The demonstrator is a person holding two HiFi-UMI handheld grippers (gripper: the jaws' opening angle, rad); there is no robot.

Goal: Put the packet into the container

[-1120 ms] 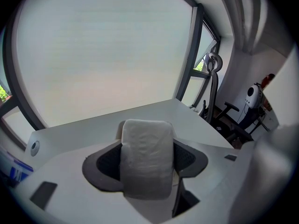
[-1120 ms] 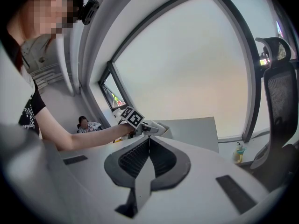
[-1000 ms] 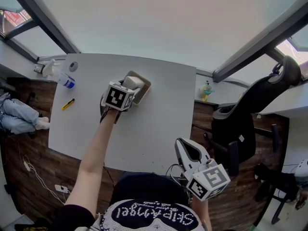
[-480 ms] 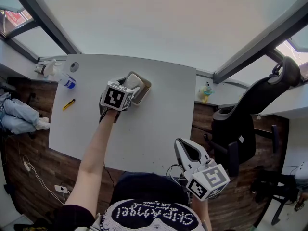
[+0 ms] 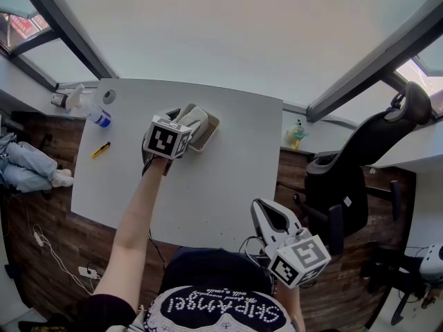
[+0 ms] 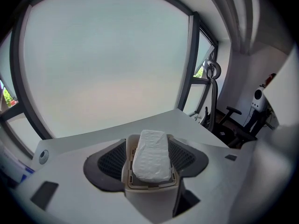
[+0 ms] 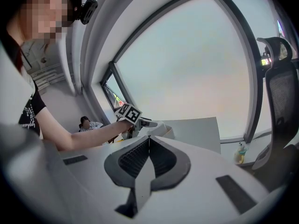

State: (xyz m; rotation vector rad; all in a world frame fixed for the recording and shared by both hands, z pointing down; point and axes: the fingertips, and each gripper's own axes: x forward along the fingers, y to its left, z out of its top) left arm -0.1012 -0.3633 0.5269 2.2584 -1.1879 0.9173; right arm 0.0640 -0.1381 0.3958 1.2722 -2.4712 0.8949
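White worktop (image 5: 221, 185) is carrying a spray bottle (image 5: 86, 109) and a yellow cutter (image 5: 101, 150) near its left edge. On my left gripper (image 6: 148, 141), the jaws are clamping the beige rectangular container (image 6: 150, 185) by its side walls. Inside it, the white, crinkled, pillow-shaped packet (image 6: 150, 157) is lying with its long axis running away from me, along the jaws. On my right gripper (image 7: 148, 139), the jaws are sitting fully closed on nothing, near the worktop's front edge. Further right, a black office chair (image 5: 374, 151) is standing.

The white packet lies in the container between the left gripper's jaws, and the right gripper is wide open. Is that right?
Not quite. The right gripper is shut, its jaws together with nothing between them, as the right gripper view shows. The white packet does lie in the container between the left gripper's jaws.
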